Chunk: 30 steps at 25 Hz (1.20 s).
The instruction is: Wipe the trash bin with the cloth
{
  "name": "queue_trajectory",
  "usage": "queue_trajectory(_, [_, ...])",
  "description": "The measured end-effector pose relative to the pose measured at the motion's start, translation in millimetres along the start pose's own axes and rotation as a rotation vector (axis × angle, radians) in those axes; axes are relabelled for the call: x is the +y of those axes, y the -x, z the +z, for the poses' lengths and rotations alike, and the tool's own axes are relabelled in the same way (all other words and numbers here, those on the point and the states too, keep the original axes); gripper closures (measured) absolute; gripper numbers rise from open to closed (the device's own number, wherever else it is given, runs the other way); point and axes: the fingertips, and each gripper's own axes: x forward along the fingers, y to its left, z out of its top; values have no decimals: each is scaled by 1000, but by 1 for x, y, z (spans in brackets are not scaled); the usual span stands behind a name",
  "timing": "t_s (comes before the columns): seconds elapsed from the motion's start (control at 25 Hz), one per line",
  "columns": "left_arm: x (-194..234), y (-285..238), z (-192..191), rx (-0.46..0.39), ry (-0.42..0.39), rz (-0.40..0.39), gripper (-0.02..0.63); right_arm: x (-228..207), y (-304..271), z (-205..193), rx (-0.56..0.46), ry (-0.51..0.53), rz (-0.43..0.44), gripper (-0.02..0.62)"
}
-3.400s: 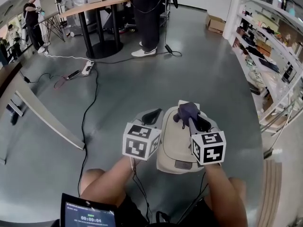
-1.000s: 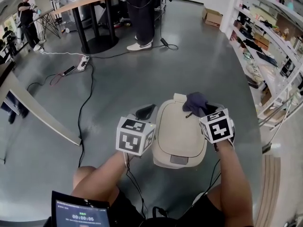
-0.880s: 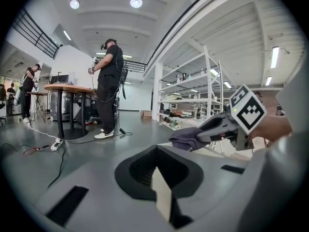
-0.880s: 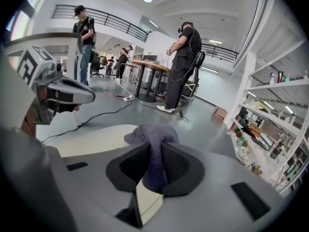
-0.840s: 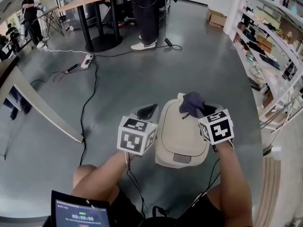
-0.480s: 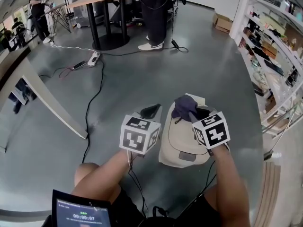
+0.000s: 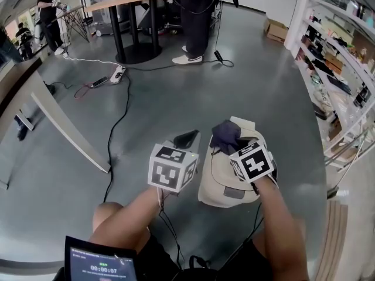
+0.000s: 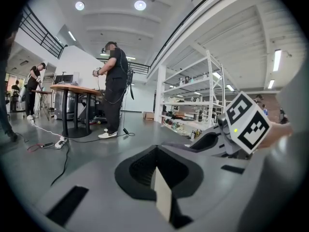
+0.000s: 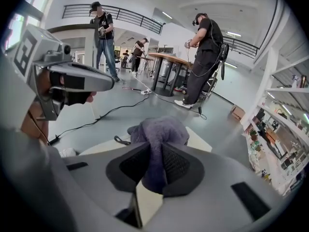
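Cloth (image 7: 224, 134) pinched in right tool (image 7: 233, 147) atop trash bin (image 7: 222, 174); left tool (image 7: 186, 139) pressed together, cable (image 7: 109, 151) nearby.

The beige trash bin (image 7: 220, 170) stands upright on the grey floor, lid shut. The dark purple cloth (image 7: 225, 135) sits bunched on the lid's far end, pinched by the right gripper (image 9: 155, 156).

- Bin (image 7: 218, 171): plain beige.
- Cloth (image 7: 225, 134): dusky purple-grey.
- Cubes (image 7: 171, 167): white with black square markers.
- Floor (image 7: 176, 98): glossy grey.
- Cable (image 7: 111, 151): black.
- Tabletop (image 7: 126, 0): light wood, on black legs.
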Motion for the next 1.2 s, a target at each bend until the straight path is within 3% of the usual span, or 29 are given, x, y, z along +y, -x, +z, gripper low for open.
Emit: queue_trajectory(1.2, [-32,-34,-12,30,-6,-93,604,-68,32,-76,73,-124,-130,526])
